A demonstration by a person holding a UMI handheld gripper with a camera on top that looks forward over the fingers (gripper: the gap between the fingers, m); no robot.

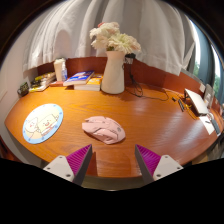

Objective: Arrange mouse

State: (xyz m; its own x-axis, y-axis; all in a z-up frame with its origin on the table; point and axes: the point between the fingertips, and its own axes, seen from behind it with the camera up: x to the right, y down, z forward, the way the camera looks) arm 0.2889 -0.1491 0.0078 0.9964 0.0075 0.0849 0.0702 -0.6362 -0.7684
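**Mouse lies loose on the desk, ahead of the spread fingers**

The gripper [113, 160] hangs above the wooden desk [150, 115] with its fingers apart and nothing between them. The pink mouse [103, 128] rests on the desk just ahead of them. To its left lies a round blue mouse mat [43, 123], near but not touching. Beyond stands a white vase [113, 72] of flowers [114, 39], with books [78, 78] beside it.

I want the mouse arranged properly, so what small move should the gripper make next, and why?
Probably ease the gripper forward and down toward the pale pink computer mouse: it lies on the wooden desk just ahead of the open fingers, beside the round light-blue mouse pad.
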